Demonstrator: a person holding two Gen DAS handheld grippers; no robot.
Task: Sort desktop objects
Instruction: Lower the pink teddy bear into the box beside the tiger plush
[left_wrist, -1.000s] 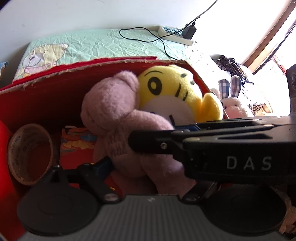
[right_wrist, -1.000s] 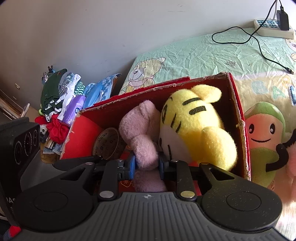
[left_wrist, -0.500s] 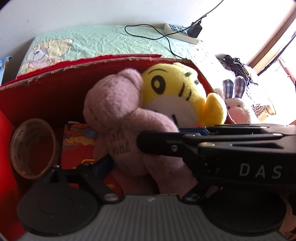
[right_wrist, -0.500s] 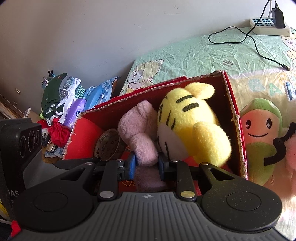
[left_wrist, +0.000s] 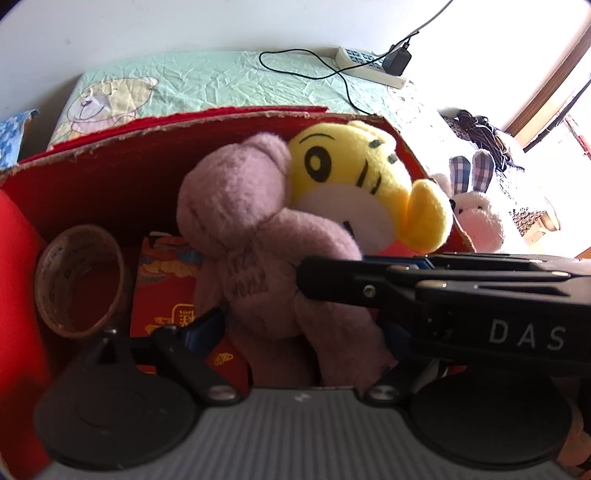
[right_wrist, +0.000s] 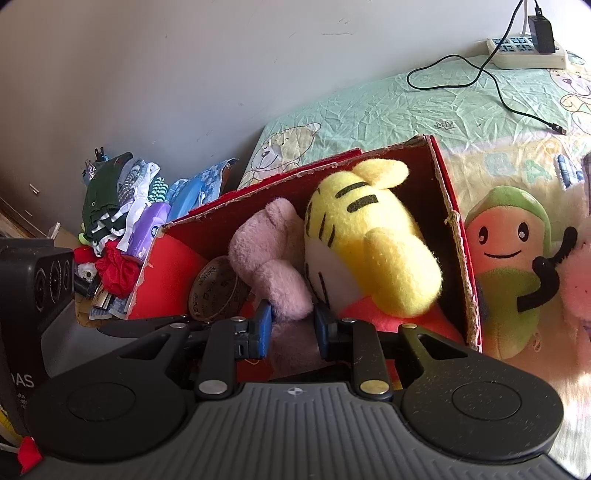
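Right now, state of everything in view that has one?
Right claw: shut on arm of pink bear.
Left claw: spread around bear; grip unclear.
Red box: open-topped.
Yellow tiger: lying in box.
Tape roll: on edge in box.
Power strip: charger plugged in.

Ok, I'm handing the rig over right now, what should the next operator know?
Right gripper: shut on the pink bear's arm, inside the red box.
Left gripper: open, straddling the bear's body.
In the box: bear, yellow tiger, tape roll.
Outside, beside the box: avocado plush, bunny plush.
Left to do: release the bear, then probably box those two.
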